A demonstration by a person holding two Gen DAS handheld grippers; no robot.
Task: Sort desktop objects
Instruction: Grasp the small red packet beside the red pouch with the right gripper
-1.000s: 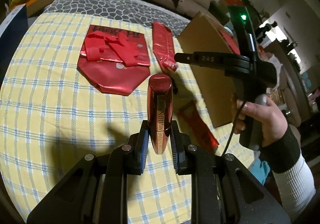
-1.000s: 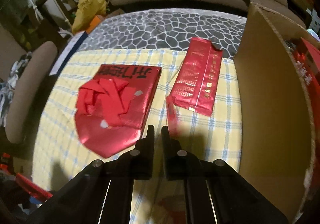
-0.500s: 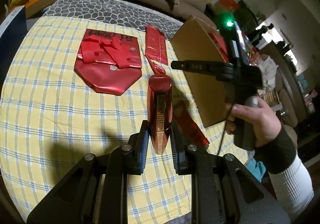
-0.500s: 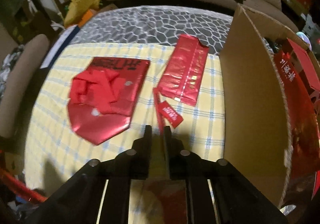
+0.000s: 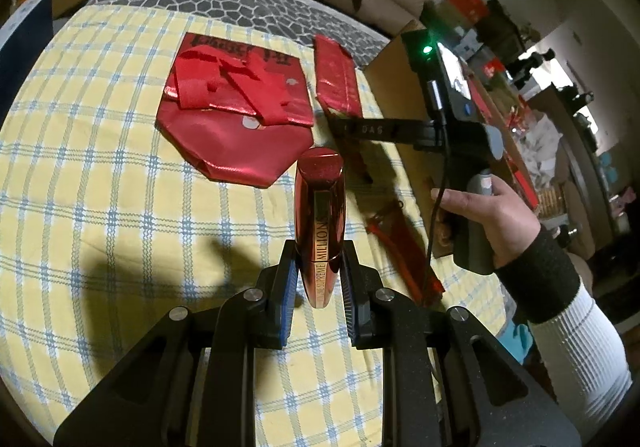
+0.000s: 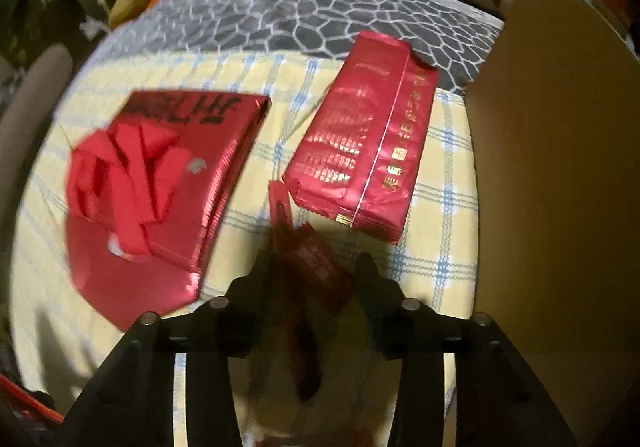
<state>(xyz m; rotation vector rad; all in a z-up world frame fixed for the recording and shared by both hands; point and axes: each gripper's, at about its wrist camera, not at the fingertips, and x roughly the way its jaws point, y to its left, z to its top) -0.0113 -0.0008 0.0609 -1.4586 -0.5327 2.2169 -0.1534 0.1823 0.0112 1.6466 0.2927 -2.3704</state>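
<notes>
Left wrist view: left gripper clamped on a glossy red tube with a gold-lettered band, its long axis running straight out from the fingers over the yellow checked cloth; the right gripper reaches in from the right, nearer the red tag than the left one is. Right wrist view: right gripper is opening, jaws either side of the small red tag but not pressing it; tag lies just beyond the fingertips, strip-like, dark in shadow, long axis running near to far, close before the red packet, the flat red bag left and the cardboard box right.
</notes>
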